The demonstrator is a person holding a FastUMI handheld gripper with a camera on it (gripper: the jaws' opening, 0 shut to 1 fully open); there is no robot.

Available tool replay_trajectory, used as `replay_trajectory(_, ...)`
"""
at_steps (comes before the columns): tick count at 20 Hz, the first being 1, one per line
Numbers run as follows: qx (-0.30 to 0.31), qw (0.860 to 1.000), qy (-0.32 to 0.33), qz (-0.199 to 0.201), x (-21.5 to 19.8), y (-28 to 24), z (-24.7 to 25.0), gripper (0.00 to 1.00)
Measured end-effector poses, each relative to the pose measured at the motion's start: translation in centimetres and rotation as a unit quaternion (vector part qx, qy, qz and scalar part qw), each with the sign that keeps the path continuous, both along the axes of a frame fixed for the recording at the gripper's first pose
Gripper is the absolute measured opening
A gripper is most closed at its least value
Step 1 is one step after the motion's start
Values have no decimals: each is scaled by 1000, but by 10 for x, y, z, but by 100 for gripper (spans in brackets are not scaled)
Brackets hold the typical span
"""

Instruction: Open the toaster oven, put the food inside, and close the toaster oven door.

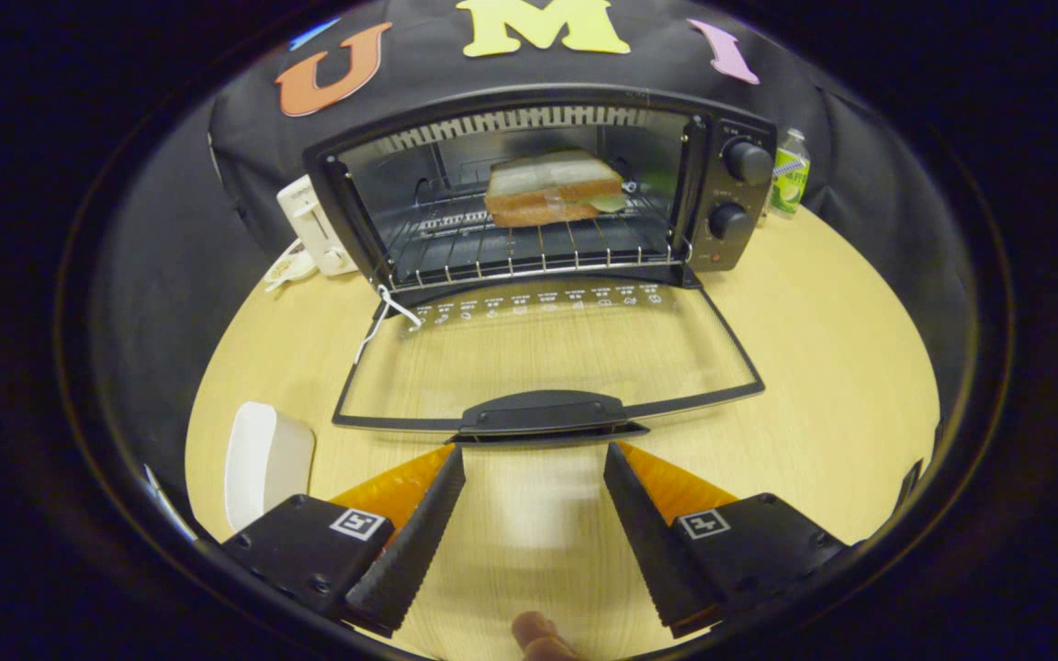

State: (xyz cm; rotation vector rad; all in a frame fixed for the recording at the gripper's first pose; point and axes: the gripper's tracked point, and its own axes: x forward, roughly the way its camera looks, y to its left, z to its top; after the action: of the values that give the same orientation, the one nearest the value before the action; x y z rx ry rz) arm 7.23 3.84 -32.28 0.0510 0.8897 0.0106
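Observation:
A black toaster oven (731,197) stands at the back of a round wooden table (841,367). Its glass door (547,353) lies folded down flat towards me, with the door handle (543,413) at its near edge. A sandwich (552,188) rests on the wire rack (529,248) inside the oven. My gripper (534,454) is open, with nothing between its fingers. Both fingertips sit just short of the door handle, one to each side of its middle.
A white toaster (313,225) and a small white dish (288,266) sit left of the oven. A green-labelled bottle (791,174) stands right of it. A white plate (263,464) lies on the table left of my fingers. A fingertip of a person's hand (538,635) shows between the fingers' bases.

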Motion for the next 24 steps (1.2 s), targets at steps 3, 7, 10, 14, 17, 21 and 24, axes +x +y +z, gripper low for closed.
replay_trajectory(3,9,1000,8,1,1,4,-1,99)
replay_trajectory(7,-5,1000,8,-1,0,4,0,99)
replay_trajectory(10,-4,1000,7,-1,0,4,1,100)
replay_trajectory(14,-3,1000,1,1,-2,4,7,99)
replay_trajectory(17,-12,1000,-10,5,-3,5,16,99)
replay_trajectory(21,-29,998,-46,9,0,1,36,99)
replay_trajectory(24,-27,998,-61,11,2,2,41,99)
